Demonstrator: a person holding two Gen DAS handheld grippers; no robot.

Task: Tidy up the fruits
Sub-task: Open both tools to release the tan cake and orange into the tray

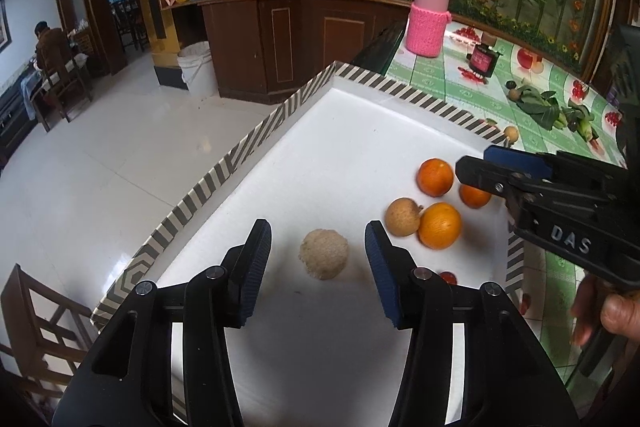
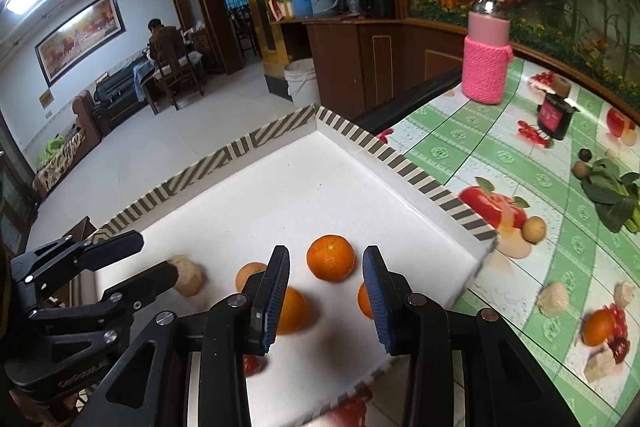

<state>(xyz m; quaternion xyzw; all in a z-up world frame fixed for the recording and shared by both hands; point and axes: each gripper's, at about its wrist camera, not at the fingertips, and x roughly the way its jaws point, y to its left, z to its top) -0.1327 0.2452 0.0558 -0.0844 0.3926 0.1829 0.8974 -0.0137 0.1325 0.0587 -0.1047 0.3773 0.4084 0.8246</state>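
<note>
Right gripper (image 1: 476, 167), jaws apart over oranges (image 1: 436, 177), reads "DAS".

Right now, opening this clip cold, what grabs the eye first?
The oranges clustered on the white tray with its striped rim, near its right side. The left gripper hovers with open jaws around a pale rough ball, while the right gripper hangs open over the oranges. Behind, a pink knitted bottle stands on the green tablecloth.

Both handheld grippers, the left (image 1: 318, 263) and the right (image 2: 326, 291), were matte black with ribbed blue finger pads (image 1: 380, 267), silver pivot screws and raised "DAS" lettering, gripped by bare fingers (image 1: 616, 315).
</note>
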